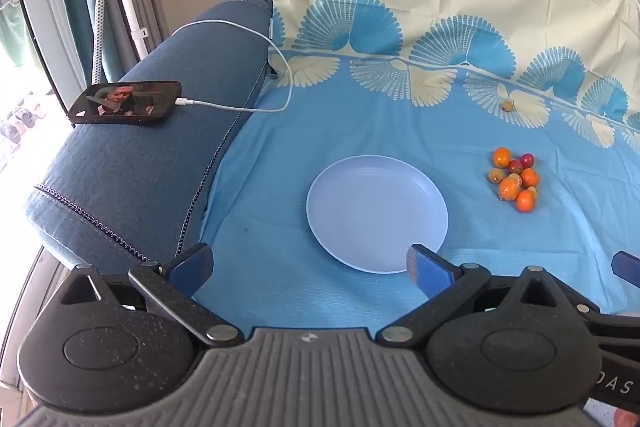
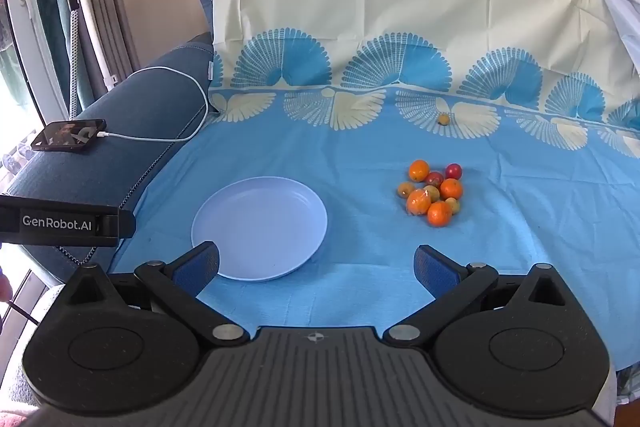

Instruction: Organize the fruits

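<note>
A thin blue cloth [image 2: 360, 267], creased in squares and printed along its far edge with fan-shaped cream and blue motifs, covers the seat and back of a sofa. On it lies a round, shallow plate [image 2: 224, 211] of smooth pale lilac plastic with a low raised rim, nothing on it. From the plate, the fruit pile [image 2: 434, 193] sits at about two o'clock in the right wrist view, well apart from the rim — small glossy globes, most of them bright orange, two dark red, a few dull yellow-green, all bunched together and touching. One orange piece looks wrapped in clear film. A lone small yellowish fruit [image 2: 443, 119] rests farther back at twelve o'clock from the pile, on the cream print.

The left hand-held gripper [image 1: 310, 267] has its blue-padded fingers spread wide with only cloth and the plate's near rim between them. The right hand-held gripper [image 2: 316, 267] is likewise spread, pinching nothing; its left finger overlaps the plate's near edge in the view.

At ten o'clock from the plate, the sofa's arm [image 1: 132, 167] is coarse-woven dark blue fabric with piped seams. A black phone [image 1: 126, 103] lies flat on it, screen lit, with a white cable [image 1: 240, 35] plugged in and looping toward the cloth.
</note>
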A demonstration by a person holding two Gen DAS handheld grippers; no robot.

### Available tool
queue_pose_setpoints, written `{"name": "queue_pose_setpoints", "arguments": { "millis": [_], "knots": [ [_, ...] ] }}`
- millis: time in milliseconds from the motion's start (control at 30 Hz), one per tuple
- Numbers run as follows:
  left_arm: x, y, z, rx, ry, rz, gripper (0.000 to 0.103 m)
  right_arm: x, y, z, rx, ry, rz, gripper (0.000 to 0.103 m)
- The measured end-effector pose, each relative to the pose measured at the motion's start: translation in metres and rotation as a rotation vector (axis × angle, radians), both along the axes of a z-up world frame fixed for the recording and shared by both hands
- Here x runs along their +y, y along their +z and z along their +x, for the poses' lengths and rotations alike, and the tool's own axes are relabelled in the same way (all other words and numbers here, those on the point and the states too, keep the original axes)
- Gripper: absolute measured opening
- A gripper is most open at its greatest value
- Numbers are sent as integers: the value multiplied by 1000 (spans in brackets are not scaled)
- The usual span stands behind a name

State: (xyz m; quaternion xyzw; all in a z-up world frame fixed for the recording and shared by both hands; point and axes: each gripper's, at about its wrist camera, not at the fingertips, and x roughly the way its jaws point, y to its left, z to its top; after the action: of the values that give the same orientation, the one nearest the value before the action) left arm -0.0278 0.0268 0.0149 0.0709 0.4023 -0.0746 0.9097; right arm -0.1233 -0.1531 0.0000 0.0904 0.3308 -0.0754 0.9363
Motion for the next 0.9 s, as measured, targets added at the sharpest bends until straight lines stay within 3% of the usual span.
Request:
{"name": "queue_pose_setpoints", "arguments": {
  "millis": [900],
  "knots": [
    [2,-3,-2,10,-4,6,103,2,1,-3,-1,1,8,103]
  ]
}}
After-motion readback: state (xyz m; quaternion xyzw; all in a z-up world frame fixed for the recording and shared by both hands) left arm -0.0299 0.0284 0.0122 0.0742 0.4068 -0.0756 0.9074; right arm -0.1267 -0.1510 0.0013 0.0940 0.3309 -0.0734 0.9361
